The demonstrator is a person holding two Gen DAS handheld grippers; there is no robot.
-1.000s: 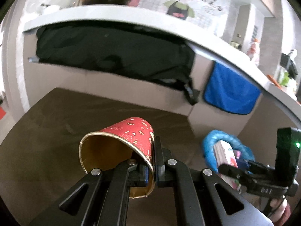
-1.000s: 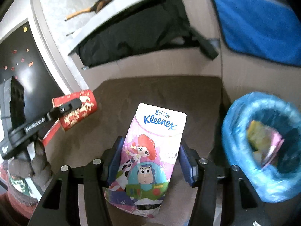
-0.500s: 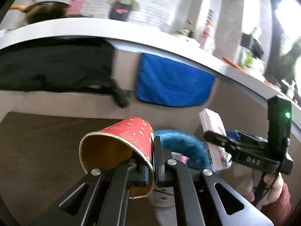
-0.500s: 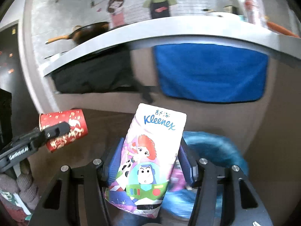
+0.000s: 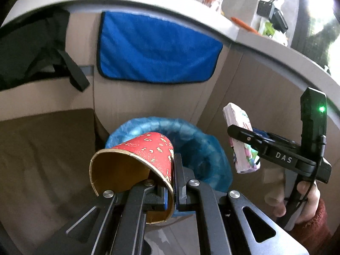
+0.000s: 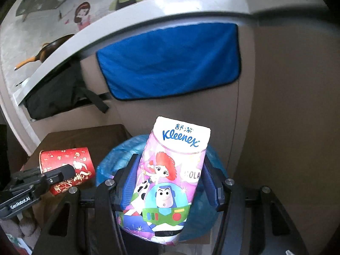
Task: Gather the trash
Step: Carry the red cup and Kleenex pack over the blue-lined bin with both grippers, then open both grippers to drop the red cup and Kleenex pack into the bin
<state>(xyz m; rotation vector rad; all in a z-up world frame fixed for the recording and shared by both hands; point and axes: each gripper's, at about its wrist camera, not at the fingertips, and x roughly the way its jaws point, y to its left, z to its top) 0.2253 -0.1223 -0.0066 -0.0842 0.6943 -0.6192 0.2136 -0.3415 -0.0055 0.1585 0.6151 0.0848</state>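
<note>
My left gripper (image 5: pixel 170 176) is shut on the rim of a red paper cup (image 5: pixel 140 155) with a gold inside, held on its side just above and in front of a bin lined with a blue bag (image 5: pixel 191 136). The cup (image 6: pixel 70 165) also shows at the left of the right wrist view. My right gripper (image 6: pixel 170 182) is shut on a Kleenex tissue pack (image 6: pixel 170 178) with cartoon print, held over the blue-lined bin (image 6: pixel 110 159). The pack (image 5: pixel 242 144) and the right gripper (image 5: pixel 244 136) show at the right of the left wrist view.
A beige counter wall stands behind the bin with a blue cloth (image 5: pixel 157 51) hanging on it and a black bag (image 5: pixel 27 51) to its left. A brown seat surface (image 5: pixel 42 148) lies left of the bin. A grey countertop (image 6: pixel 148 10) runs above.
Both grippers have swung right and come over the blue-lined bin, still holding the cup and the tissue pack. The bin now sits directly behind both held items.
</note>
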